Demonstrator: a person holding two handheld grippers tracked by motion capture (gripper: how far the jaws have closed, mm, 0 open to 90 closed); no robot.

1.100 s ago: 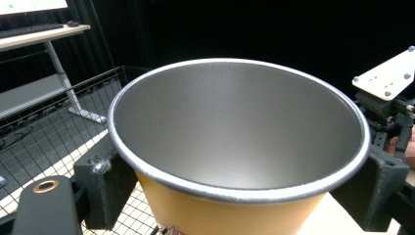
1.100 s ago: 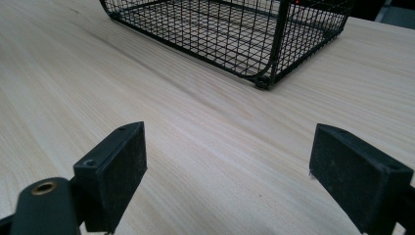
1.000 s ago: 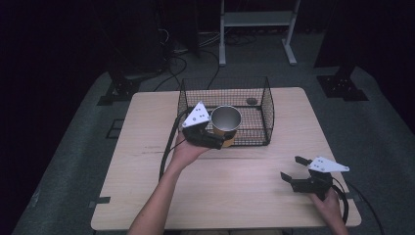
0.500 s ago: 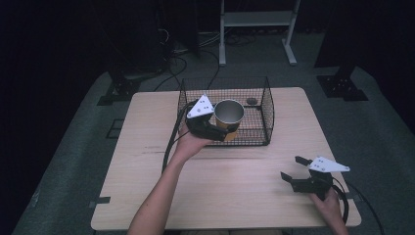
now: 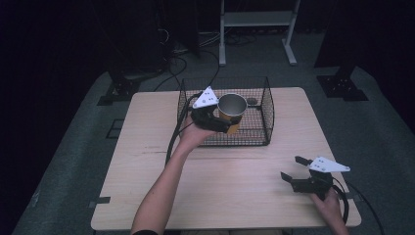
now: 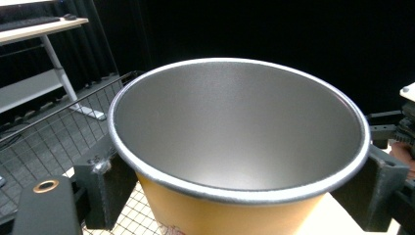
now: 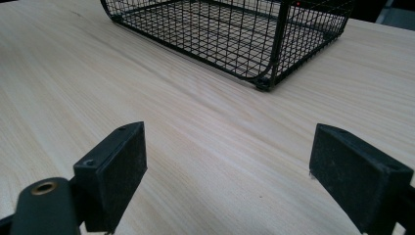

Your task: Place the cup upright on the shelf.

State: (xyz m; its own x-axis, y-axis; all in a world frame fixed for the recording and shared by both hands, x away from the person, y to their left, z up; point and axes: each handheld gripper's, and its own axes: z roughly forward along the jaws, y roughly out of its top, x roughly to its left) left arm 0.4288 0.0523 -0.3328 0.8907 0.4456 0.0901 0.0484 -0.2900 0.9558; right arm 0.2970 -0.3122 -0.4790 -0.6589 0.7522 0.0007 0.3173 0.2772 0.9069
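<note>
- One yellow paper cup with a silvery lining (image 5: 232,110)
- One black wire basket (image 5: 266,115)
- One small dark round thing (image 5: 251,101) in the basket
- One light wooden worktop (image 5: 147,161)
- Two black grippers: left gripper (image 5: 226,126), right gripper (image 5: 292,168)

Matt silvery-lined paper cup (image 6: 235,147), black wire basket (image 5: 264,115), pale wood-grain table (image 5: 235,196)

The high view looked forward and down over the whole table (image 5: 230,196), the left gripper view sat close above a cup (image 6: 235,161) near the wire basket (image 5: 266,115), and the right gripper view looked low across the wood toward that basket.
</note>
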